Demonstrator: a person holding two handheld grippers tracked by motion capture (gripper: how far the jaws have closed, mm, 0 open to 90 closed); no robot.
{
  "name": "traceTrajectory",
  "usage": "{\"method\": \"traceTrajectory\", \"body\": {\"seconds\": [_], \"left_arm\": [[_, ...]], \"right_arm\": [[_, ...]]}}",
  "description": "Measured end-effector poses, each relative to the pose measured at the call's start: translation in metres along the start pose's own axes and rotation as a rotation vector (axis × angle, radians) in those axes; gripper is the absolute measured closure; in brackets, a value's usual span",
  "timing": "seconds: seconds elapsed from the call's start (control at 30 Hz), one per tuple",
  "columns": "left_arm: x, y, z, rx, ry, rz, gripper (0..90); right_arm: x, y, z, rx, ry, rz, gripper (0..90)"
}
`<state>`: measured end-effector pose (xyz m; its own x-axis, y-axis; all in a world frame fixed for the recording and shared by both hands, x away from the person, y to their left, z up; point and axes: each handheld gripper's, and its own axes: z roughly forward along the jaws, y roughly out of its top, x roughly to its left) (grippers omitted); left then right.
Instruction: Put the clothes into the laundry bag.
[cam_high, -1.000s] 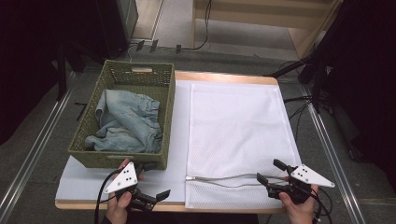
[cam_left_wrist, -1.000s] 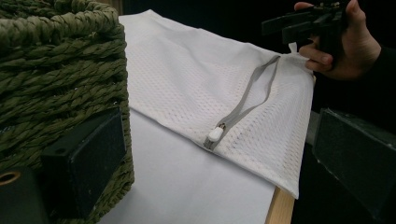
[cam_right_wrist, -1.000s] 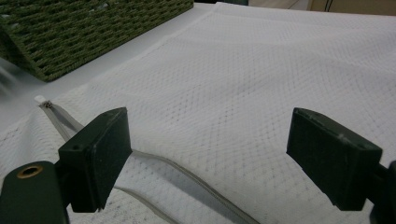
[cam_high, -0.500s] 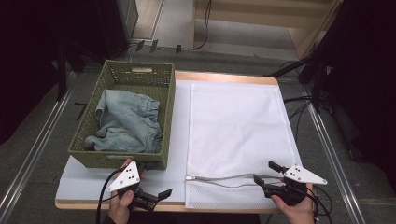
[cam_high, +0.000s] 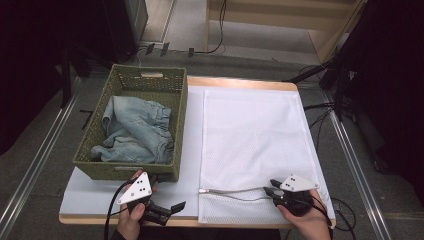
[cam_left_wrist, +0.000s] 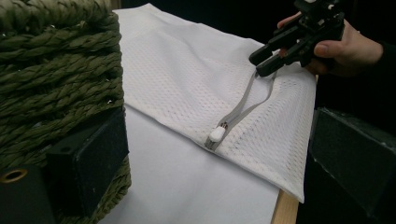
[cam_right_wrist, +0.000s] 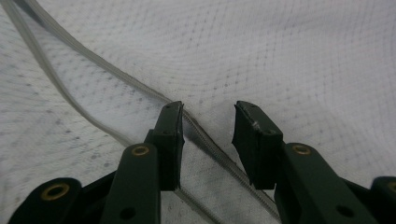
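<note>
Mesh laundry bag (cam_high: 255, 135) lies flat on the table's right half, its zipper (cam_high: 232, 190) at 6 o'clock. Your right gripper (cam_high: 272, 190) has just been closing, jaws straddling the zipper tape, not yet clamped. Your left gripper (cam_high: 172, 209) rests released beside the wicker basket (cam_high: 127, 170).

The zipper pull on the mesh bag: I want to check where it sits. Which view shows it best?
The left gripper view: the white zipper pull sits close and sharp at the zipper's end. The high view shows it as a tiny speck. The right gripper view shows zipper tape, with no pull to make out.
</note>
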<state>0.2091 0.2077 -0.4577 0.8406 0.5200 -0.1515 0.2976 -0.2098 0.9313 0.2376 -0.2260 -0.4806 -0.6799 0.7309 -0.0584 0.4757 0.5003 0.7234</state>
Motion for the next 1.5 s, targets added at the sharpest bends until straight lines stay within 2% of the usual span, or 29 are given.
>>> {"method": "traceTrajectory", "body": {"seconds": [0.07,0.13,0.2,0.23,0.27,0.3,0.33,0.37,0.43,0.53,0.57,0.6,0.67,0.7,0.77,0.8,0.83,0.93,0.97,1.1,1.17,1.2,1.23,1.27,1.3,1.37,1.4,1.5], "left_arm": [[0.000,0.000,-0.001,0.001,0.006,-0.003,5.0],[0.000,0.000,-0.001,0.000,0.007,-0.005,5.0],[0.000,0.000,0.000,0.002,0.005,0.000,5.0],[0.000,-0.001,0.000,0.003,0.005,0.000,5.0],[0.000,-0.001,0.000,0.003,0.005,0.000,5.0],[0.000,-0.001,0.000,0.004,0.007,-0.002,5.0],[0.000,-0.001,0.001,0.005,0.008,-0.003,5.0],[0.000,-0.001,0.001,0.004,0.009,-0.005,5.0],[0.000,-0.001,0.001,0.004,0.009,-0.006,5.0],[0.000,-0.001,0.001,0.004,0.009,-0.005,5.0],[0.001,-0.001,0.000,0.004,0.009,-0.006,5.0],[0.001,-0.001,0.000,0.004,0.009,-0.006,5.0],[0.001,-0.001,-0.001,0.003,0.013,-0.008,5.1],[0.001,-0.001,-0.001,0.003,0.013,-0.008,5.1],[0.001,-0.001,0.000,0.004,0.011,-0.006,5.0],[0.000,-0.001,0.000,0.004,0.008,-0.005,5.0],[0.000,-0.001,0.000,0.005,0.009,-0.004,5.1],[-0.001,-0.001,0.000,0.005,0.008,0.000,5.0],[-0.001,-0.001,0.001,0.004,0.007,0.000,5.1],[-0.001,-0.001,0.002,0.004,0.003,-0.003,5.1],[-0.001,-0.001,0.002,0.009,0.004,0.001,5.1],[-0.001,-0.001,0.003,0.012,0.003,0.001,5.1],[-0.001,-0.001,0.003,0.012,0.006,0.001,5.1],[-0.001,-0.001,0.003,0.012,0.006,0.001,5.1],[-0.001,-0.001,0.003,0.013,0.006,0.001,5.1],[-0.001,-0.002,0.003,0.012,0.005,-0.001,5.2],[-0.001,-0.002,0.004,0.012,0.004,-0.001,5.2],[-0.002,-0.002,0.004,0.014,0.002,0.000,5.2]], "right_arm": [[-0.001,0.003,0.002,0.004,0.011,0.005,76.7],[-0.001,0.008,0.003,0.025,-0.008,-0.001,89.8],[-0.001,0.010,0.002,0.008,-0.021,-0.001,90.0],[-0.002,0.014,-0.005,-0.070,-0.037,0.007,90.0],[-0.002,0.014,-0.005,-0.070,-0.037,0.007,90.0],[-0.006,0.020,-0.017,-0.195,-0.039,0.050,90.0],[-0.010,0.023,-0.022,-0.239,-0.047,0.077,90.0],[-0.012,0.025,-0.022,-0.244,-0.056,0.088,90.0],[-0.014,0.025,-0.019,-0.235,-0.062,0.089,89.9],[-0.016,0.020,-0.006,-0.178,-0.064,0.103,88.6],[-0.014,0.016,-0.001,-0.150,-0.062,0.089,84.3],[-0.014,0.016,-0.001,-0.150,-0.062,0.089,84.3],[-0.011,0.015,-0.001,-0.150,-0.056,0.069,76.7],[-0.011,0.015,-0.001,-0.150,-0.056,0.069,76.7],[-0.011,0.013,-0.002,-0.152,-0.075,0.056,69.7],[-0.011,0.013,-0.002,-0.152,-0.075,0.056,69.7],[-0.011,0.010,-0.002,-0.144,-0.103,0.049,65.0],[-0.013,0.008,-0.003,-0.139,-0.096,0.044,59.4],[-0.012,0.007,-0.003,-0.124,-0.080,0.030,56.4],[-0.009,0.007,0.000,-0.094,-0.102,0.012,53.2],[-0.010,0.008,0.006,-0.046,-0.094,0.027,55.3],[-0.010,0.008,0.006,-0.046,-0.094,0.027,55.3],[-0.012,0.008,0.011,-0.007,-0.079,0.046,59.6],[-0.013,0.008,0.012,-0.005,-0.065,0.070,63.1],[-0.013,0.008,0.012,-0.005,-0.065,0.070,63.1],[-0.018,0.011,0.013,0.009,-0.023,0.122,72.5],[-0.019,0.013,0.013,0.027,-0.030,0.114,85.1],[-0.017,0.016,0.011,0.034,-0.041,0.088,88.9]]}}
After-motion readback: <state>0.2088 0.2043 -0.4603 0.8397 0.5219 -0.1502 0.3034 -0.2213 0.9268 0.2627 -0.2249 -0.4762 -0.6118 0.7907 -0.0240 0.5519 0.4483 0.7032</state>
